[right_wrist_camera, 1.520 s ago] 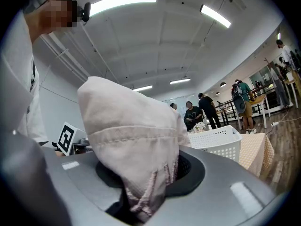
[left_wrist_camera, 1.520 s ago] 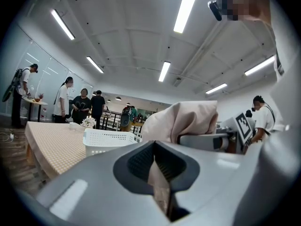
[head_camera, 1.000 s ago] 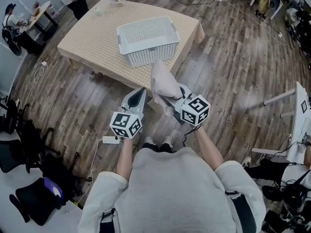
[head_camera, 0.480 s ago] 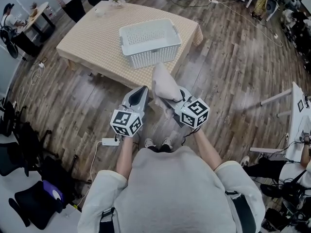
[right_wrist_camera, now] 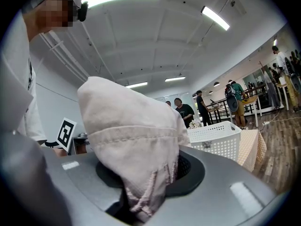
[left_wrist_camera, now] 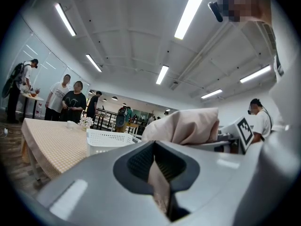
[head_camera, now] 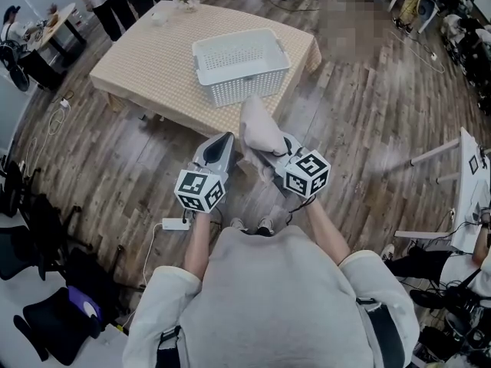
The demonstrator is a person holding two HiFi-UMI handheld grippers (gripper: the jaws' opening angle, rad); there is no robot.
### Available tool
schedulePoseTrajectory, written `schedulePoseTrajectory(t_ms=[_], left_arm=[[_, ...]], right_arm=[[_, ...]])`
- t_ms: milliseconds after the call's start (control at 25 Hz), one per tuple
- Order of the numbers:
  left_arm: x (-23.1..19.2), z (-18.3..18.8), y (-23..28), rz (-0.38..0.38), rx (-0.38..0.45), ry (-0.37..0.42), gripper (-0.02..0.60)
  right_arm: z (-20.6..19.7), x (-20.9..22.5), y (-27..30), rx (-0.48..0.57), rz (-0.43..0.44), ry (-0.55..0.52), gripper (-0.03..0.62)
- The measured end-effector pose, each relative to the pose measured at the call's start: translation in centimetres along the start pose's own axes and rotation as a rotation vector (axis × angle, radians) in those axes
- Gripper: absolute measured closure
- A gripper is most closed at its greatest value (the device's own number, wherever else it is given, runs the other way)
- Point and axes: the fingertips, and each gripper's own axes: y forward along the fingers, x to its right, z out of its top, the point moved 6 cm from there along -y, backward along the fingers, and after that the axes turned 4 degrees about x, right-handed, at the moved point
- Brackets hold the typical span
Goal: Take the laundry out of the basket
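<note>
- Task's thing: one pale pink cloth (head_camera: 258, 129), held up in the air over the floor, between my body and the bench (head_camera: 142, 64). It is well clear of the basket (head_camera: 244, 90).
- Right tongs (right_wrist_camera: 146, 182): closed on a thick bunch of the cloth, with a hemmed fold spilling out over the jaws.
- Left tongs (left_wrist_camera: 159, 171): jaws together, and what I judge to be a thin strip of the same cloth is pinched in the seam.
- Key relation: the cloth stands upright from the right tongs, its long axis running up and away from me, and its bulk sits just right of the left tongs. The right hand carries it.
- Basket: white and perforated, on the checked bench ahead of both tongs. I see nothing left inside.
- Writing: a small label on the basket wall is too small to read. The marker cubes carry square patterns only.
</note>
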Motion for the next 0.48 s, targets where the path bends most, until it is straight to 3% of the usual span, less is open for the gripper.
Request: schedulePoseTrajectory(t_ms=[480], left_arm=[[-1.2, 0.7, -1.1, 0.003, -0.001, 0.017, 0.571]], right_arm=[[0.3, -0.4, 1.2, 0.0, -0.013, -0.005, 0.428]])
